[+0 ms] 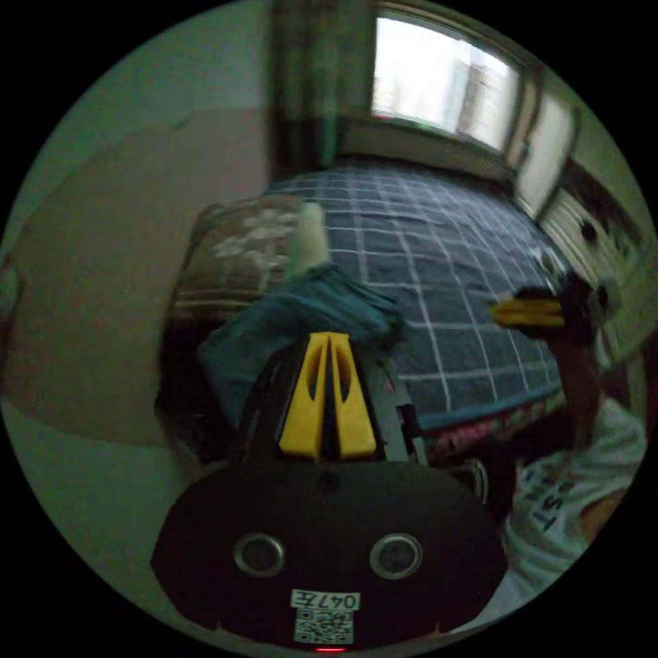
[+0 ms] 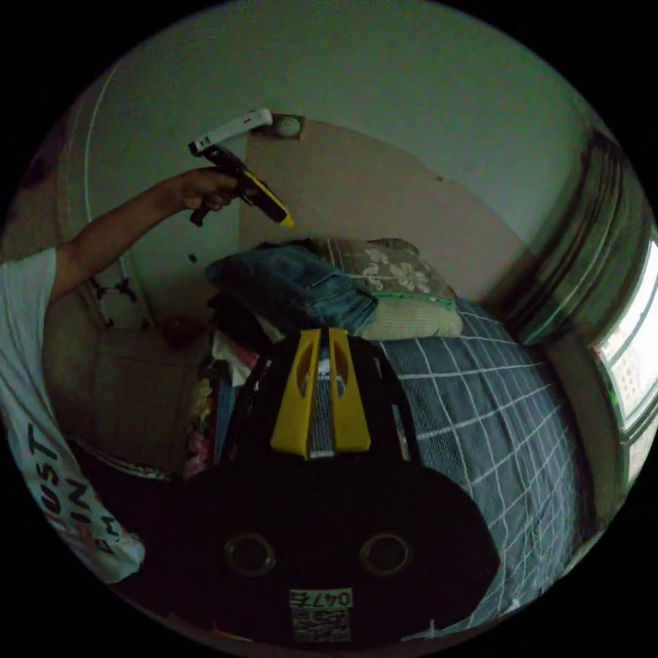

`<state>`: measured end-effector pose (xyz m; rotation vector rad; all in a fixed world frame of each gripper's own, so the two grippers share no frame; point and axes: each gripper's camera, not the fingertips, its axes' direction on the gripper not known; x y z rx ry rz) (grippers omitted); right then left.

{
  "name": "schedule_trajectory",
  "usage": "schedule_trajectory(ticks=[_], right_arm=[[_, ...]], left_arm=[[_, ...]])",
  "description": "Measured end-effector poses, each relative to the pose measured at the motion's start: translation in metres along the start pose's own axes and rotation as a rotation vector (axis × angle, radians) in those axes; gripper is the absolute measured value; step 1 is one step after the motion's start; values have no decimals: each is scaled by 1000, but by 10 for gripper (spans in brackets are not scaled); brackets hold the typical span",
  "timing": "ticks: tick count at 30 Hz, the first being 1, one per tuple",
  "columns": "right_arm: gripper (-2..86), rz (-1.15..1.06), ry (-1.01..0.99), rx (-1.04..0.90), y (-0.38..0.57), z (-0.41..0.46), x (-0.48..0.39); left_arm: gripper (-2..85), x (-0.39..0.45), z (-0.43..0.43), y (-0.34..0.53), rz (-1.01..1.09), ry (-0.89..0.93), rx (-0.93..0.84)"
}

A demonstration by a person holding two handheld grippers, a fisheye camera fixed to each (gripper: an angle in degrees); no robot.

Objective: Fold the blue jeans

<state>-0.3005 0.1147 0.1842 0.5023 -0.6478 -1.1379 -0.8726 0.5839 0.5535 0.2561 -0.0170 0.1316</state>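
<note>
The blue jeans [image 2: 301, 288] lay folded atop the heap beside the floral pillow [image 2: 384, 264]. Both tongs were closed and empty — the left gripper [image 2: 284, 219] lifted above the pillow, the right gripper [image 2: 321, 343] just below the jeans. A nudge, I reckoned, could tip that perched bundle off — undoing the fold.

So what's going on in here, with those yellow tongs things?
A person is folding clothes on a bed using a two-jaw gripper in each hand. The blue jeans lie folded on a pile by the floral pillow at the head of the bed. Neither gripper holds anything: the left gripper is raised in the air above the pile, and the right gripper hangs just short of the jeans, jaws nearly together.
</note>
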Motion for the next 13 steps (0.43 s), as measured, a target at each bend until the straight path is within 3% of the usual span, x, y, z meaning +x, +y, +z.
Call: schedule_trajectory(ticks=[3,5,6,8,10,13], right_arm=[[-10,87,101,-27,87,-62,-46],[-11,169,189,-46,143,-97,-74],[-10,227,245,-61,180,-121,-91],[-5,290,309,-100,233,-157,-113],[5,357,347,-176,297,-205,-132],[17,409,404,-289,367,-268,-145]], left_arm=[[-9,128,31,34,257,34,42],[-7,218,69,60,391,155,77],[-6,240,81,66,420,212,81],[1,314,133,77,498,493,19],[15,365,171,82,525,614,-55],[56,438,212,91,555,638,-55]])
